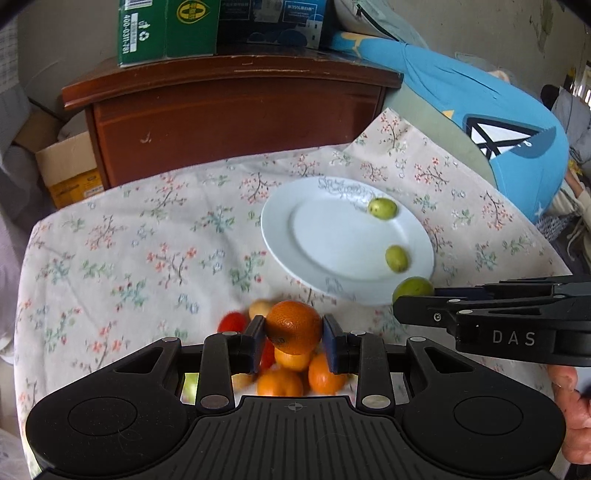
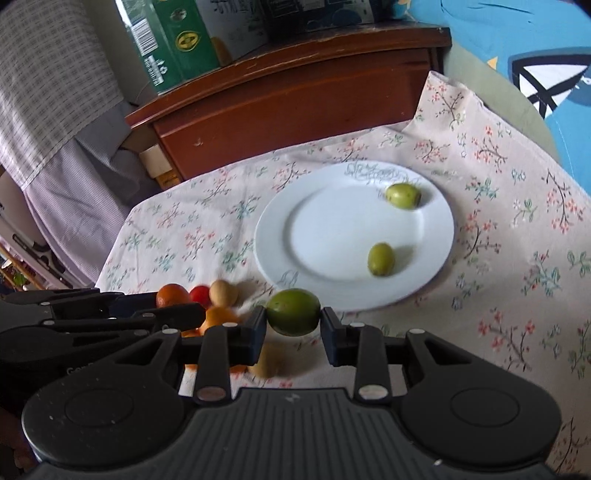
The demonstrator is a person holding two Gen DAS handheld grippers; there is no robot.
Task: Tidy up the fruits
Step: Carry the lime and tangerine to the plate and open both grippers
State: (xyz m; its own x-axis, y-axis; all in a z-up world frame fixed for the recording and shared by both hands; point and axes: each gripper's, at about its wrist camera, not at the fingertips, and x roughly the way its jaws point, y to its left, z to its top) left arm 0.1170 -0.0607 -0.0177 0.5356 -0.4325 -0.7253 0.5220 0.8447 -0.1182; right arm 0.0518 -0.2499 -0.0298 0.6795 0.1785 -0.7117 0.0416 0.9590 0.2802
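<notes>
My left gripper [image 1: 293,332] is shut on an orange [image 1: 293,325], held above a heap of oranges [image 1: 291,382], a red fruit [image 1: 232,322] and a pale fruit [image 1: 258,308] on the floral cloth. My right gripper [image 2: 293,319] is shut on a green fruit [image 2: 293,311], just short of the near rim of the white plate [image 2: 332,236]. Two smaller green fruits [image 2: 403,195] [image 2: 381,258] lie on the plate's right side. The right gripper shows in the left wrist view [image 1: 413,306], and the left gripper in the right wrist view [image 2: 177,308].
A dark wooden cabinet [image 1: 236,110] stands behind the table, with a green carton [image 1: 166,29] on top. A blue cushion [image 1: 498,122] lies at the right. Cardboard boxes [image 1: 66,170] sit on the floor at the left. The table's far edge runs just beyond the plate.
</notes>
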